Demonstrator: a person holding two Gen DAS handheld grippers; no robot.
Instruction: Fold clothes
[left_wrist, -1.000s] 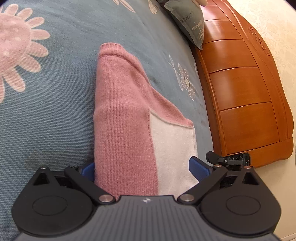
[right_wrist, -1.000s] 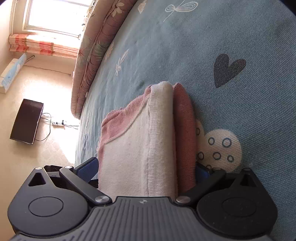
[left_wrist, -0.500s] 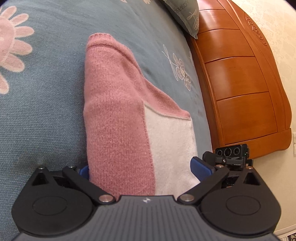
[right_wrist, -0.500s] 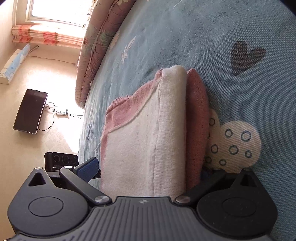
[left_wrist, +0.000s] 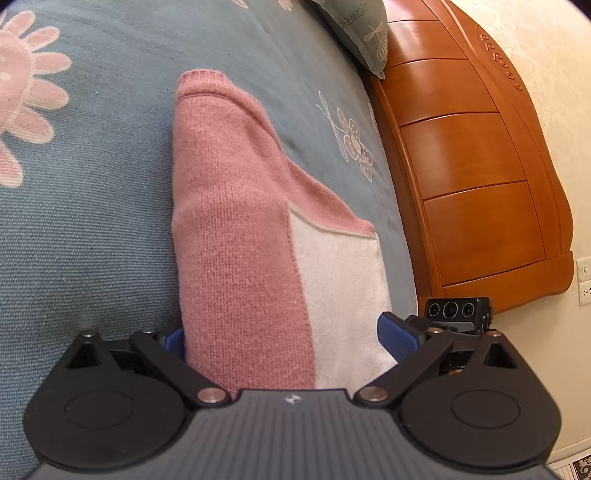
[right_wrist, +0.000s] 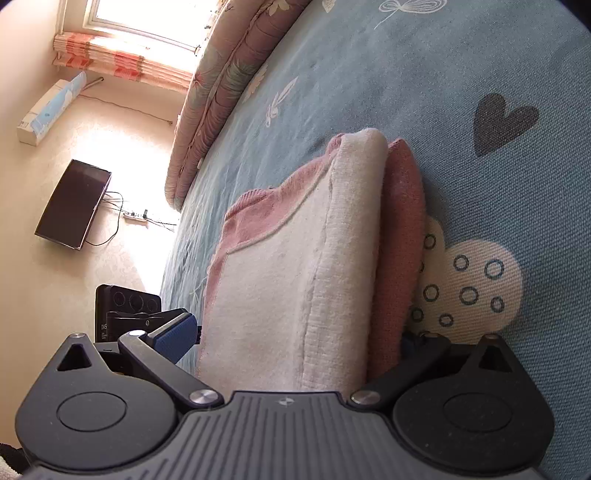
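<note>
While the folded pink-and-white sweater is lying on the blue patterned bedspread, the left gripper is sitting with its jaws spread wide around the sweater's near end. One blue pad is standing just beside the white panel on the right; the other is mostly hidden by the pink knit on the left. Whether the pads are actually pressing the fabric, cannot tell. The fold is running from the near edge toward the far left, with a pink ribbed hem at the far end.

Right wrist view: the right gripper is likewise gaping around the sweater, stacked layers showing white on top and pink at the right edge. Its left blue pad is standing clear of the cloth; its right finger is tucked under the pink layer, mostly hidden.

Around: an orange wooden headboard is running along the right side of the bed, a grey-green pillow leaning against it at the far end. The other gripper's camera unit is poking in near right. A rolled floral quilt is lying along the far bed edge, a dark screen and a power strip are on the floor at left, below a bright curtained window.
</note>
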